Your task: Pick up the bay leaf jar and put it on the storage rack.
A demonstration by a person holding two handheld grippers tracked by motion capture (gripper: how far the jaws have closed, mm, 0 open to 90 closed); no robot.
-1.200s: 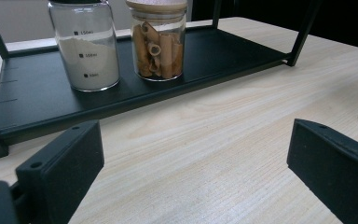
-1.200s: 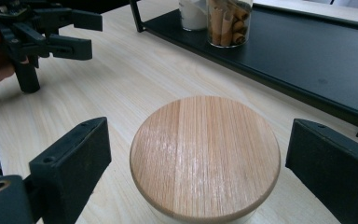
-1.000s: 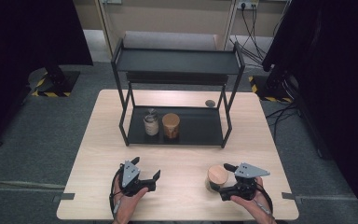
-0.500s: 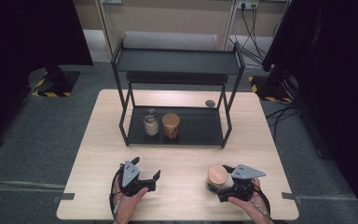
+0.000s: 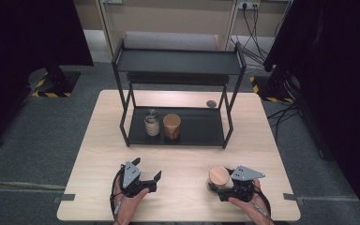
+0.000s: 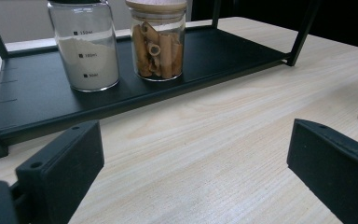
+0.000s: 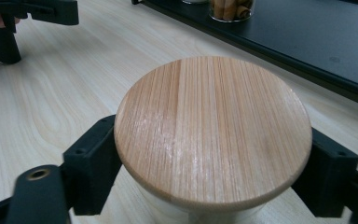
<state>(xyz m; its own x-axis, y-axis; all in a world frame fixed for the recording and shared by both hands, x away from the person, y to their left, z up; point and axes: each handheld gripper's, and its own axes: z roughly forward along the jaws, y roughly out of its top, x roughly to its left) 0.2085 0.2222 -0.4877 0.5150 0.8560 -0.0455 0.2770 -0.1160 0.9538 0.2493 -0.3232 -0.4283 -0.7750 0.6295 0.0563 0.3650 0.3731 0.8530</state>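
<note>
A squat clear jar [image 5: 219, 177] with a round, pale, striped-grain wooden lid stands at the worktop's [image 5: 187, 159] near right. The right hand-held gripper [image 5: 220, 187] has just closed its jaws on the jar's sides. The left hand-held gripper [image 5: 146, 174] gapes wide, holding nothing

rack [image 5: 178, 63] upper centre, on worktop [image 5: 93, 140] | two jars [image 5: 152, 123] on its bottom shelf | lidded jar [image 5: 219, 176] lower right, between right tool [image 5: 215, 185] jaws | left tool [image 5: 146, 171] lower left
</note>
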